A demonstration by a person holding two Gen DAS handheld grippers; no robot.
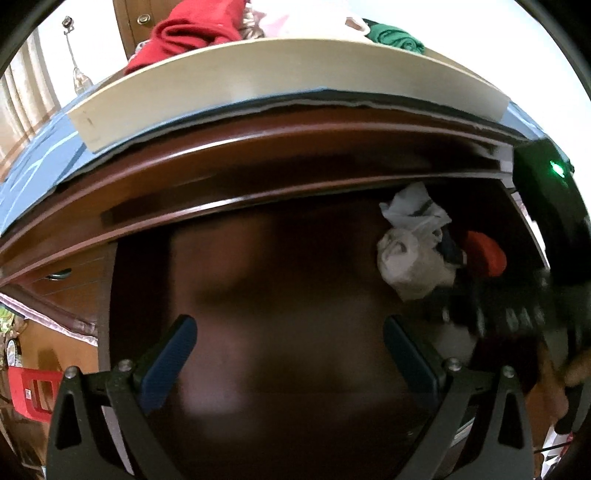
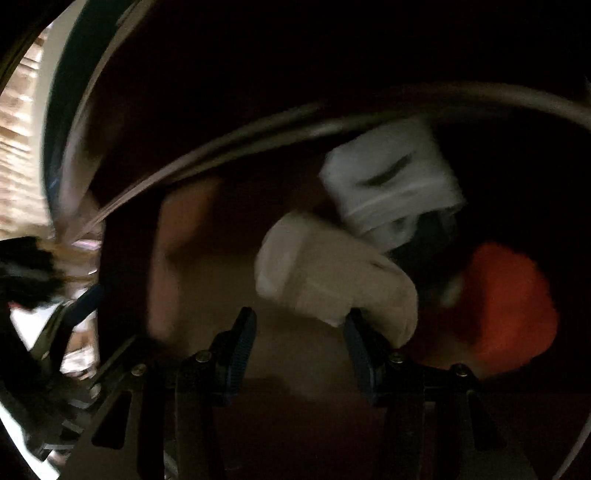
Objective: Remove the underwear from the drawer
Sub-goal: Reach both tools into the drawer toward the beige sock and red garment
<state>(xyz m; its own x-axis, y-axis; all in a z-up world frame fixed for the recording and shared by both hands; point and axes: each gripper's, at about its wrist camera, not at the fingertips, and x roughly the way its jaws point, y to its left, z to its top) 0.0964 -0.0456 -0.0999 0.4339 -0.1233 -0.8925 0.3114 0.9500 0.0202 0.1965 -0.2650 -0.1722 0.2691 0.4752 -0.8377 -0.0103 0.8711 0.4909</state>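
The dark wooden drawer [image 1: 280,288] stands pulled out, with folded underwear bunched at its right end. In the right wrist view a beige rolled piece [image 2: 332,273] lies closest, a white piece [image 2: 391,181] behind it and a red-orange piece [image 2: 509,306] to the right. My right gripper [image 2: 299,328] is open just in front of the beige piece, which touches the outside of its right finger; nothing sits between the jaws. My left gripper [image 1: 291,332] hangs open over the bare drawer floor. The same beige [image 1: 406,262], white [image 1: 413,206] and red [image 1: 484,254] pieces show in the left wrist view.
A cream board [image 1: 258,70] lies on the dresser top above the drawer, with red [image 1: 195,29] and green [image 1: 395,37] clothes behind it. The right gripper's blurred black body [image 1: 517,314] reaches in from the right. A red stool [image 1: 29,391] stands at lower left.
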